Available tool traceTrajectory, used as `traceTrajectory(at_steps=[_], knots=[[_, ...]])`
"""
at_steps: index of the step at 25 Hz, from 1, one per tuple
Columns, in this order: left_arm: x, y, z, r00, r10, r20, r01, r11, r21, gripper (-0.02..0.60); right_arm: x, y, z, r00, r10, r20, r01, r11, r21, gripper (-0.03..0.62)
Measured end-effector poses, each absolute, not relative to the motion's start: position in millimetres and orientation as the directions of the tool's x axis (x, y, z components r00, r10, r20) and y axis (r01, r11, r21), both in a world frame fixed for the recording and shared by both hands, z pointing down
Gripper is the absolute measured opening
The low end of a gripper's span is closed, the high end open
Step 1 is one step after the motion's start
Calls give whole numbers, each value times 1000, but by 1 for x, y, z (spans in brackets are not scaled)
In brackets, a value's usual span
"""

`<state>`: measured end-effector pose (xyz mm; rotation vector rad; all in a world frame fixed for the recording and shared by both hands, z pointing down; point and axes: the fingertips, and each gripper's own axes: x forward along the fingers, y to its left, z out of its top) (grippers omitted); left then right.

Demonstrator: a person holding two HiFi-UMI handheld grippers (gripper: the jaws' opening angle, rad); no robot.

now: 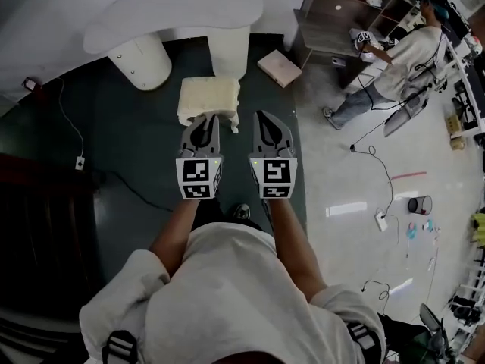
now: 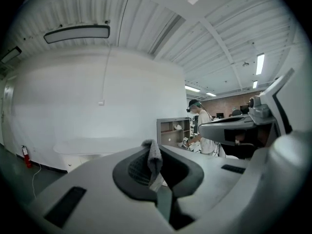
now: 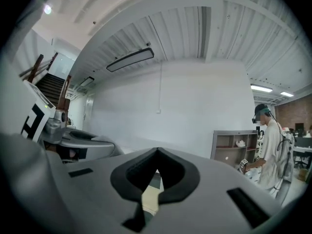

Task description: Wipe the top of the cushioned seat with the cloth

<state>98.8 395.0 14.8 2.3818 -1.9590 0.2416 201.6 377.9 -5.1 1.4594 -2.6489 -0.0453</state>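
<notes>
The left gripper (image 1: 203, 121) pinches the cloth (image 2: 155, 160) and the right gripper (image 1: 263, 120) has its jaws pressed together on nothing, with the seat (image 1: 208, 93) at 12 o'clock past their tips, a white table (image 1: 170, 17) beyond it, a flat box (image 1: 279, 68) at 1 o'clock and a person (image 1: 398, 55) at 2 o'clock.

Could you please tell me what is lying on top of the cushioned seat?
Nothing shows on the cream top of the cushioned seat; the left gripper hides its near edge. The cloth is pinched in that gripper's jaws.
</notes>
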Motion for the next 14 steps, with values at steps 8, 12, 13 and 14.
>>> traceTrajectory(at_steps=[8, 12, 13, 14], knots=[[124, 402, 4, 208, -968, 138, -972, -220, -78, 18, 215, 383, -16, -539, -839, 72, -835, 544, 85, 9], [122, 404, -1, 207, -969, 134, -972, -219, -82, 18, 214, 387, -22, -540, -840, 57, -835, 543, 85, 9], [122, 406, 0, 208, -969, 134, -972, -220, -81, 20, 214, 389, -22, -539, -841, 53, -837, 541, 84, 9], [121, 408, 0, 209, -969, 134, -972, -220, -80, 20, 215, 391, -22, -538, -842, 49, -838, 540, 82, 9]])
